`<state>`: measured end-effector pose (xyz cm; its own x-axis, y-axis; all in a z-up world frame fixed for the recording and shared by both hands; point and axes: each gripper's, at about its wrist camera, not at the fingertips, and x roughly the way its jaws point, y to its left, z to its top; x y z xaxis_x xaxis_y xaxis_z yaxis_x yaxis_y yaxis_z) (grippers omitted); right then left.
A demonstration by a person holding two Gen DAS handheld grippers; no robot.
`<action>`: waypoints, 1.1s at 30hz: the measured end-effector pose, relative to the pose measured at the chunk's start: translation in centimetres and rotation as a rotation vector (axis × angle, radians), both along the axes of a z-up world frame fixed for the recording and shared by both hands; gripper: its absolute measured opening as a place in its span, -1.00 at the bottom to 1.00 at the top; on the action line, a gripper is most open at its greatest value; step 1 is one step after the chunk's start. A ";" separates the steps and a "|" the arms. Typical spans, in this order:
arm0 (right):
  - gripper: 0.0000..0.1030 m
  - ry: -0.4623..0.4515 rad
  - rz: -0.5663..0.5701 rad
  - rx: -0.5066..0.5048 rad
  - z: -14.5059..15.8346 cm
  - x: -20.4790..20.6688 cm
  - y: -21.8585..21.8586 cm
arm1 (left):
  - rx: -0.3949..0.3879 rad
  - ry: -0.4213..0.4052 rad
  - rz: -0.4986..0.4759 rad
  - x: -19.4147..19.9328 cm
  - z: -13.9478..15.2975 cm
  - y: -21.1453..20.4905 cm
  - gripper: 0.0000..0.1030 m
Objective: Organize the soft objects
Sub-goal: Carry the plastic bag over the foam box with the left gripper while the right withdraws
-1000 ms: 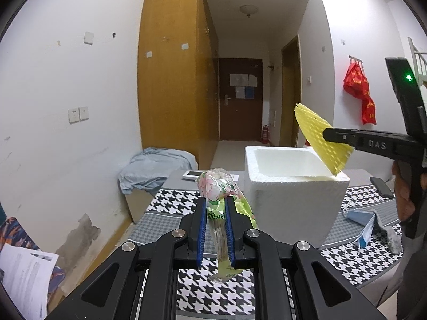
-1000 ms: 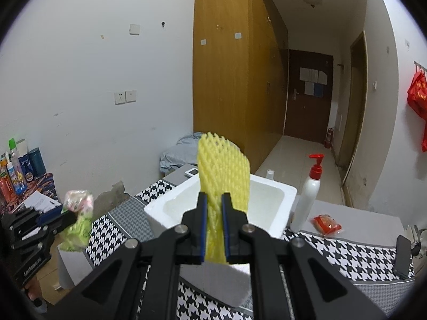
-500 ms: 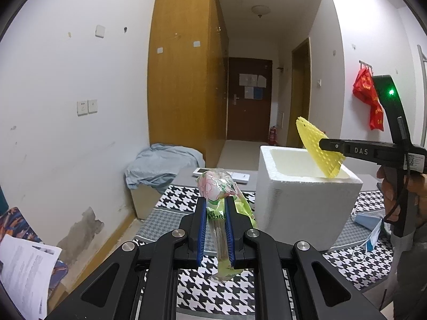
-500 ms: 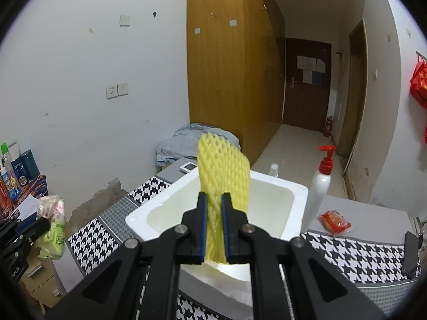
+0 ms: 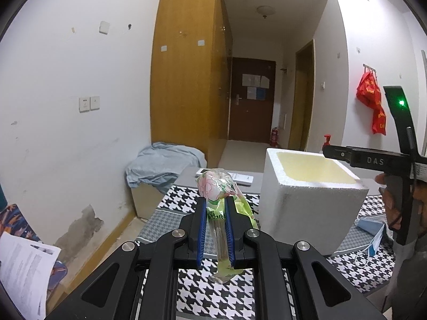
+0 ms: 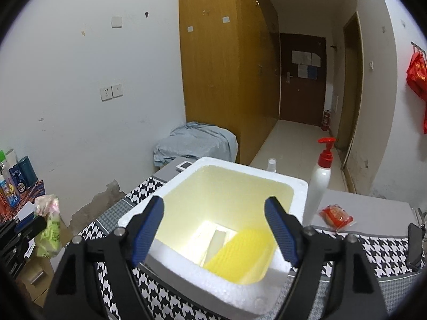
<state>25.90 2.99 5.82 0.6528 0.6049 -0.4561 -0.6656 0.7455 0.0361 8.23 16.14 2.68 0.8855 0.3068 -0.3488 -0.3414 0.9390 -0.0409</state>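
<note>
Below the right hand-held gripper (image 6: 214,229), yellow foam net (image 6: 240,250) lies boxed.

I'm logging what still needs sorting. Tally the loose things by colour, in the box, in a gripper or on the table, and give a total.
Yellow: 1, the foam net lying in the white foam box.
Green and pink: 1, the plastic packet held in the left gripper.
Red: 1, the small packet on the table.
Blue: 1, the face mask on the table.
Total: 4
</note>
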 end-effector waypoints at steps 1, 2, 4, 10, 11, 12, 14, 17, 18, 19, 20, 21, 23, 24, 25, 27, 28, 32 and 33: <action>0.58 -0.002 0.005 0.004 0.1 -0.2 -0.2 | 0.000 -0.001 -0.004 0.1 0.0 0.0 -0.72; 0.59 -0.003 0.005 0.007 0.1 -0.3 -0.3 | 0.000 -0.001 -0.006 0.2 0.0 0.0 -0.72; 0.61 -0.009 0.003 0.006 0.2 -0.6 -0.5 | -0.003 -0.002 -0.012 0.3 0.1 0.0 -0.72; 0.69 -0.020 0.004 0.014 0.5 -1.1 -1.2 | -0.005 0.002 -0.038 1.2 0.5 -0.1 -0.72; 0.76 -0.021 0.000 0.018 0.5 -1.2 -1.4 | -0.007 0.002 -0.044 1.3 0.6 -0.1 -0.72; 0.80 -0.022 -0.003 0.023 0.5 -1.2 -1.5 | -0.009 0.003 -0.050 1.5 0.7 -0.1 -0.72; 0.90 -0.025 -0.017 0.035 0.5 -1.3 -1.9 | -0.010 0.002 -0.062 1.9 0.9 -0.1 -0.72; 0.99 -0.022 -0.018 0.046 0.6 -1.4 -2.6 | -0.010 -0.004 -0.077 2.4 1.4 -0.3 -0.72; 0.99 -0.022 -0.015 0.043 0.6 -1.4 -2.7 | -0.012 -0.005 -0.083 2.6 1.6 -0.3 -0.72; 0.99 -0.028 -0.015 0.042 0.6 -1.6 -2.9 | -0.012 -0.006 -0.091 2.9 1.9 -0.4 -0.72; 0.99 -0.031 -0.018 0.040 0.6 -1.7 -3.0 | -0.010 -0.007 -0.099 3.1 2.1 -0.5 -0.72; 0.99 -0.032 -0.019 0.040 0.5 -1.9 -3.1 | -0.005 -0.010 -0.106 3.3 2.3 -0.7 -0.72; 0.99 -0.035 -0.017 0.043 0.6 -2.1 -3.5 | 0.001 -0.016 -0.116 3.7 2.7 -1.1 -0.72; 0.99 -0.038 -0.017 0.043 0.6 -2.3 -3.7 | 0.003 -0.019 -0.124 3.9 2.9 -1.2 -0.72; 0.99 -0.040 -0.018 0.042 0.6 -2.4 -3.8 | 0.005 -0.022 -0.133 4.0 3.0 -1.4 -0.72; 0.99 -0.049 -0.018 0.037 0.7 -2.6 -4.1 | 0.015 -0.026 -0.147 4.4 3.2 -1.8 -0.72; 0.99 -0.051 -0.017 0.034 0.7 -2.6 -4.4 | 0.018 -0.028 -0.156 4.6 3.3 -2.0 -0.72; 0.99 -0.060 -0.031 0.030 0.8 -2.9 -5.2 | 0.013 -0.033 -0.189 5.6 3.8 -2.6 -0.72; 0.99 -0.059 -0.033 0.031 0.7 -2.9 -5.5 | 0.011 -0.032 -0.194 5.8 3.8 -2.7 -0.72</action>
